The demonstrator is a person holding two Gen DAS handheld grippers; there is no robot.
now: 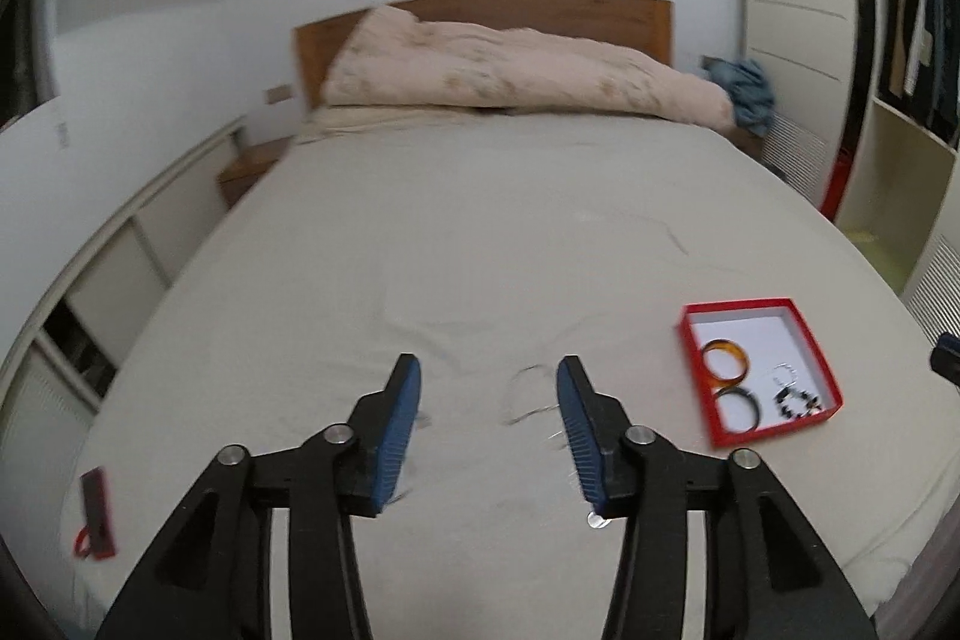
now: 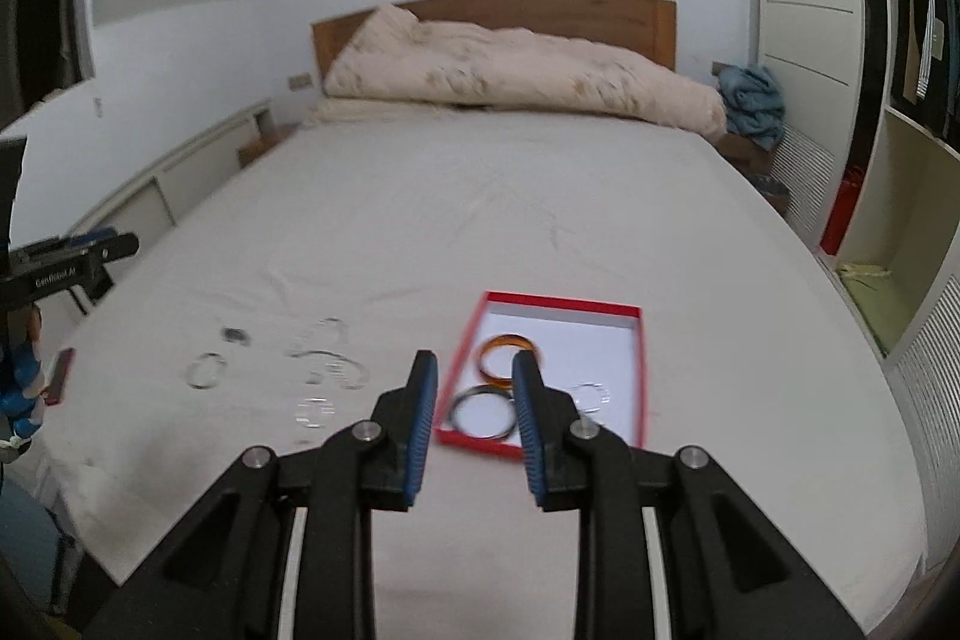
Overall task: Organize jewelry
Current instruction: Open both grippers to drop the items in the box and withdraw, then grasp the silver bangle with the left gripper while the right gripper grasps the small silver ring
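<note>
A red box (image 1: 696, 334) (image 2: 639, 370) with a white floor lies on the bed. It holds an orange bangle (image 1: 726, 361) (image 2: 495, 346), a dark bangle (image 1: 739, 409) (image 2: 480, 415), a thin silver ring (image 2: 591, 394) and a black bead bracelet (image 1: 798, 403). Several thin silver rings and chains (image 2: 324, 364) (image 1: 528, 394) lie loose on the sheet left of the box. My left gripper (image 1: 489, 400) is open and empty above the loose chains. My right gripper (image 2: 471, 388) is open and empty, above the box's near left corner.
The white sheet (image 2: 480, 220) covers a wide bed with a pink duvet (image 2: 510, 70) at the headboard. A small red case (image 1: 96, 511) (image 2: 60, 376) lies at the bed's left edge. Wardrobe shelves (image 2: 900, 160) stand on the right.
</note>
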